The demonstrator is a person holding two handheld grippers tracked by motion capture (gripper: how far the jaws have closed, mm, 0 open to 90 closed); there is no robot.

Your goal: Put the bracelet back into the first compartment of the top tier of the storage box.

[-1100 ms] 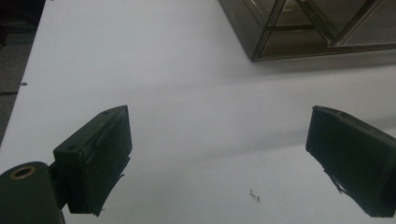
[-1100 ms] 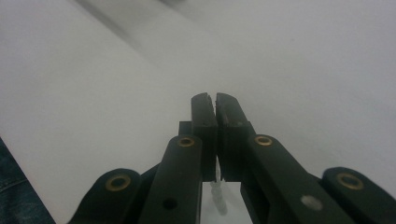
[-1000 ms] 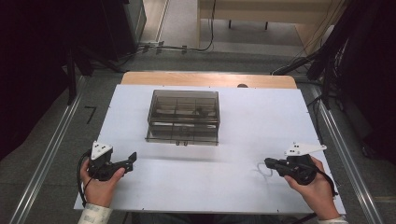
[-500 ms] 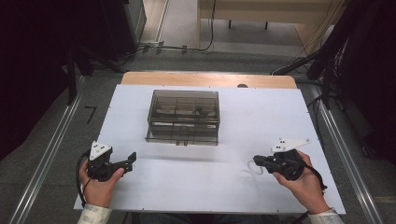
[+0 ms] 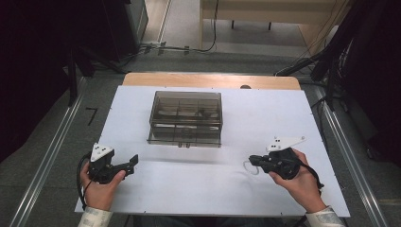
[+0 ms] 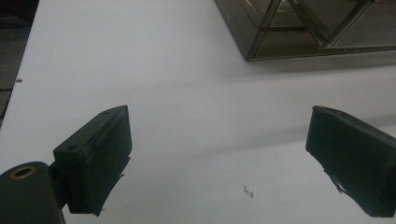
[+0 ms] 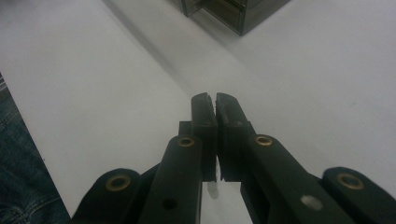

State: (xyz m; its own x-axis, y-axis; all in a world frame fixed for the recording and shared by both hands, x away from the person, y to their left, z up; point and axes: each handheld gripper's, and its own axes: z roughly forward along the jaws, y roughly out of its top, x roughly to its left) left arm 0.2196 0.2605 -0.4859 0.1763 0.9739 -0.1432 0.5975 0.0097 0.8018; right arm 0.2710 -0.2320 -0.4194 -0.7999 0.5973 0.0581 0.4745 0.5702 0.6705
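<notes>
— What does the work surface look like?
— A white sheet [image 5: 283, 118] covers the table, and a strip of bare wooden tabletop [image 5: 208, 80] shows at its far edge.

— And the floor?
— Grey floor [image 5: 42, 142], with a metal rail [image 5: 52, 156] running along the table's left side and another rail [image 5: 350, 156] along the right.

— Anything farther back?
— A light wooden bench [image 5: 269, 14], black cables [image 5: 156, 47] across the floor, and dark equipment [image 5: 56, 42] at both sides in shadow.

white table top [image 5: 142, 109] – wooden bench [image 5: 265, 9] behind
</notes>
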